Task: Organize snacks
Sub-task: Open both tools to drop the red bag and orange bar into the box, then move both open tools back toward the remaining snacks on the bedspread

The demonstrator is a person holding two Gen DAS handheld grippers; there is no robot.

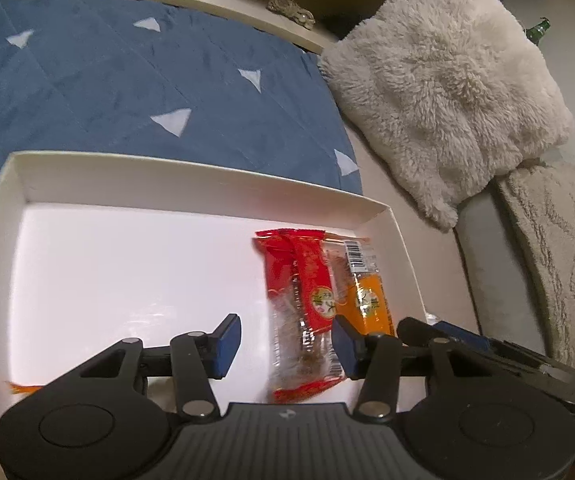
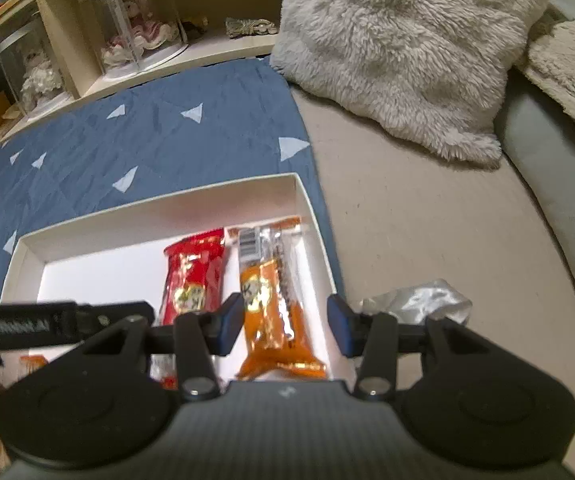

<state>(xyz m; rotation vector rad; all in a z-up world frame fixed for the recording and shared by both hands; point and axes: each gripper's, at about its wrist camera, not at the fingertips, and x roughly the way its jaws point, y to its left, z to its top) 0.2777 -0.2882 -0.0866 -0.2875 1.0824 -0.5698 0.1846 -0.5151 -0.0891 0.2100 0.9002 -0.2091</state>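
Our left gripper (image 1: 287, 344) and right gripper (image 2: 285, 326) hang with jaws partly apart, gripping nothing; below them the red snack (image 1: 299, 300) and orange snack (image 2: 273, 316) lie side by side in the white box (image 2: 159, 208), apparently released there for neat sorting.

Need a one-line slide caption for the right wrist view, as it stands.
Right gripper open above an orange foil snack pack lying beside a red snack pack in a shallow white cardboard box.
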